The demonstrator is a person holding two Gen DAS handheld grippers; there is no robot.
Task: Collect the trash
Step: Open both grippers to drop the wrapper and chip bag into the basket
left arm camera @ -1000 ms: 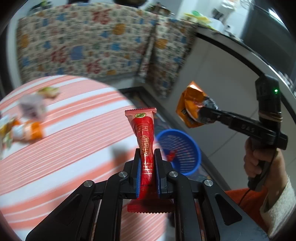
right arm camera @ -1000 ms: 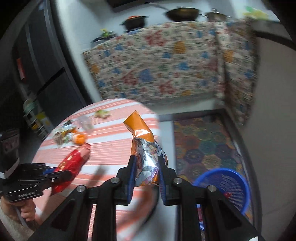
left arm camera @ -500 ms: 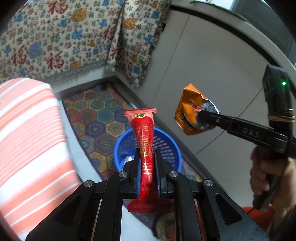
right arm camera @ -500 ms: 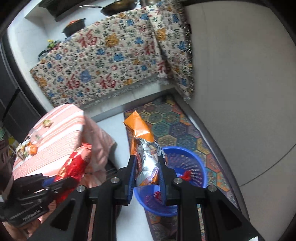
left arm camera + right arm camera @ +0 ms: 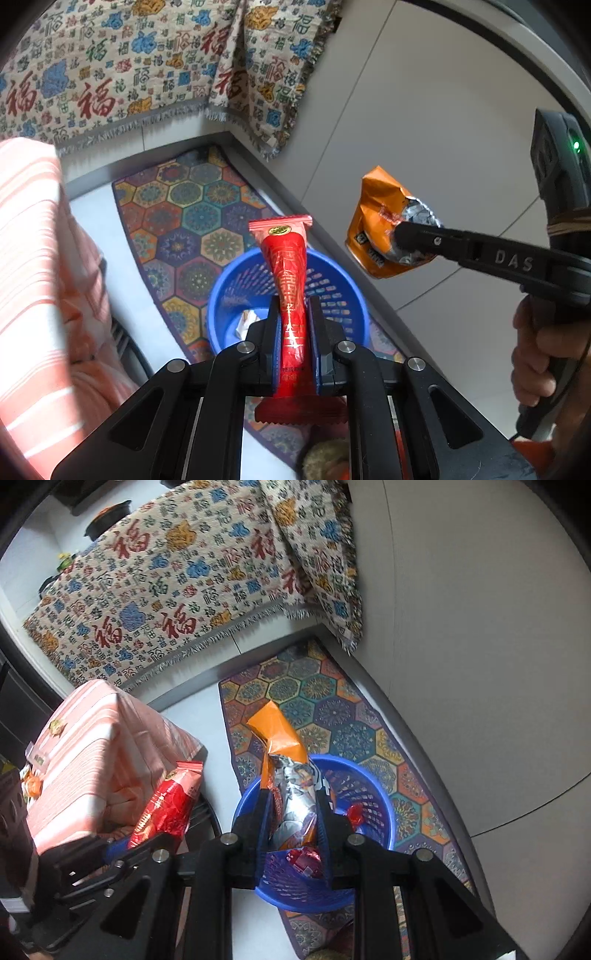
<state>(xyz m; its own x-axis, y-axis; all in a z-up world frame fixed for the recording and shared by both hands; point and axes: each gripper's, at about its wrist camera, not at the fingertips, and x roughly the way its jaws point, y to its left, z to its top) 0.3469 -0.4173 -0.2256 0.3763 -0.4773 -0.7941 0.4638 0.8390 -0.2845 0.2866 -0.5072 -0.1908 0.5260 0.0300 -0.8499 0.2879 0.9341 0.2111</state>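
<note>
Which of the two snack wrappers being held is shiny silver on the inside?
The orange wrapper in the right gripper: it is torn open, showing crinkled silver foil. The red wrapper in the left gripper shows only red and gold.

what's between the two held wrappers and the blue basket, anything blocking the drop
Nothing visible. The red wrapper in the left claw and the orange bag in the right claw hang over the open blue basket, which holds only a few scraps.
</note>
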